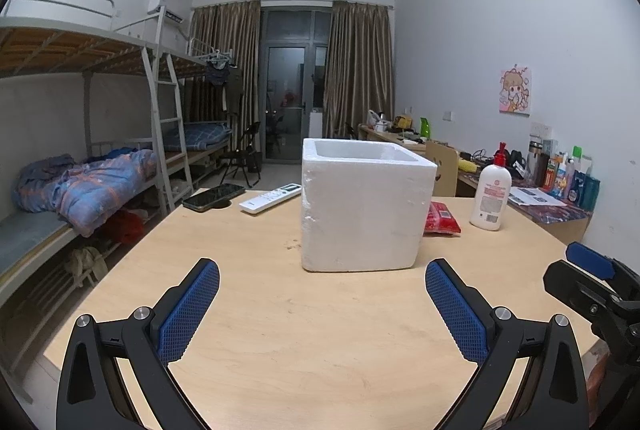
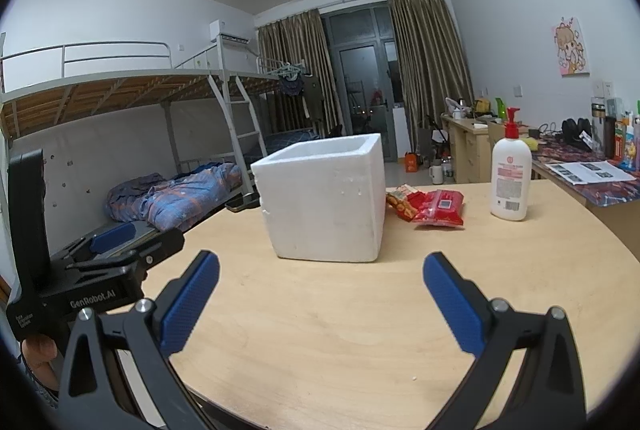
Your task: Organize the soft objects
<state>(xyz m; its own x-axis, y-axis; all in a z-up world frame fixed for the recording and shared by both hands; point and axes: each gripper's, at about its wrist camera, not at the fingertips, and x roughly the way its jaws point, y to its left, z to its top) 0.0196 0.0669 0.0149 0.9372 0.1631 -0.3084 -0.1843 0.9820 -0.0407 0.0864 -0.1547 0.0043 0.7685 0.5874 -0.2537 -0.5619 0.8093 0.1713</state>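
Hovering with jaws spread, left gripper (image 1: pixel 322 304) and right gripper (image 2: pixel 321 296), grainy square foam box (image 1: pixel 362 208), crinkly red packets (image 2: pixel 438 208), smooth wooden table (image 1: pixel 320 330)

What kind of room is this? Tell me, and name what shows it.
Most likely a shared student dormitory room: grey metal bunk beds with ladders along one wall, a row of cluttered wooden desks along the other, and a wall-mounted white air conditioner near brown curtains.

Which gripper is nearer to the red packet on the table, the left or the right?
Right. The right gripper has the red packet ahead, slightly right, in plain sight. From the left gripper, the foam box half hides it.
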